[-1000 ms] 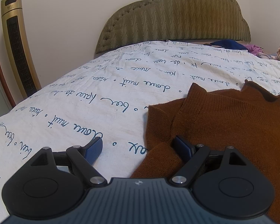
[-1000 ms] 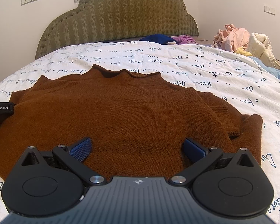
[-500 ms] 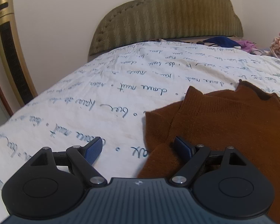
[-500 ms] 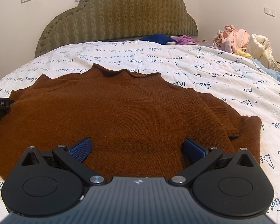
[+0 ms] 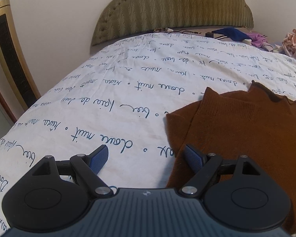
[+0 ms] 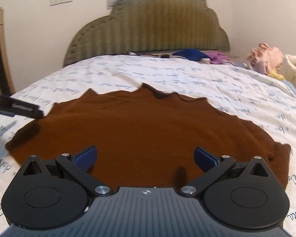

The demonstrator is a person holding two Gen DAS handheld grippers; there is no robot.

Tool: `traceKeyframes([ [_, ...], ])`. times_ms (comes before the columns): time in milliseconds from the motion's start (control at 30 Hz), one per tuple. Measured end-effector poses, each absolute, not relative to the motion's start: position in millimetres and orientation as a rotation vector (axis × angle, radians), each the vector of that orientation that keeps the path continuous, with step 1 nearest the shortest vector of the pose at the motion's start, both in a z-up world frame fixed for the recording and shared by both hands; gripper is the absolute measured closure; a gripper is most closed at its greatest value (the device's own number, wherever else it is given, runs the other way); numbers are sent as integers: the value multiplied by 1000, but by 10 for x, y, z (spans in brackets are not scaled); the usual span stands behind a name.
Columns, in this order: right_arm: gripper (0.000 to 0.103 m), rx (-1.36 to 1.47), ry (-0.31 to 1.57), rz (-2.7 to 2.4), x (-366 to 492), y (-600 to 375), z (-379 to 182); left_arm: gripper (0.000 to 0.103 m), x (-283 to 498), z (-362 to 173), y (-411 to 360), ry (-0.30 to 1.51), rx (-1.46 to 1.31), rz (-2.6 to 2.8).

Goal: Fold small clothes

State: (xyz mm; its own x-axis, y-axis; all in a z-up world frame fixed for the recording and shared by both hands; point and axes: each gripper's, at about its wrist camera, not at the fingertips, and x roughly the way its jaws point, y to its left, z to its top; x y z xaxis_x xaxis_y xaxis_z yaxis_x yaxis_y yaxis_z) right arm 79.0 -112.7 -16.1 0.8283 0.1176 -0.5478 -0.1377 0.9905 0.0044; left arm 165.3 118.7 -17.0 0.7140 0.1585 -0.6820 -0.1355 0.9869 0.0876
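A brown knit sweater [image 6: 140,130] lies flat on the bed, collar toward the headboard. In the left wrist view it [image 5: 246,130] fills the right side. My left gripper [image 5: 146,158] is open and empty, straddling the sweater's left edge, its right finger over the knit and its left finger over the sheet. It also shows in the right wrist view [image 6: 19,108] at the sweater's left shoulder. My right gripper [image 6: 145,158] is open and empty, just above the sweater's lower middle.
The bed [image 5: 108,102] has a white sheet with blue script. A green headboard [image 6: 148,25] stands at the back. Blue and purple clothes [image 6: 199,55] lie near it. A clothes pile [image 6: 270,61] sits at the right. A gold tower fan [image 5: 7,55] stands left.
Both grippers have risen and tilted, so the sweater sits lower and farther in view. The right view is blurred by motion. Both stay open.
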Motion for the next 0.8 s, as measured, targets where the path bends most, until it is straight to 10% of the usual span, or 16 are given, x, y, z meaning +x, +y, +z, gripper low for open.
traceKeyframes([
  [800, 0, -321, 614, 310, 428, -166, -230, 18, 1878, -106, 1714, 903, -263, -63],
])
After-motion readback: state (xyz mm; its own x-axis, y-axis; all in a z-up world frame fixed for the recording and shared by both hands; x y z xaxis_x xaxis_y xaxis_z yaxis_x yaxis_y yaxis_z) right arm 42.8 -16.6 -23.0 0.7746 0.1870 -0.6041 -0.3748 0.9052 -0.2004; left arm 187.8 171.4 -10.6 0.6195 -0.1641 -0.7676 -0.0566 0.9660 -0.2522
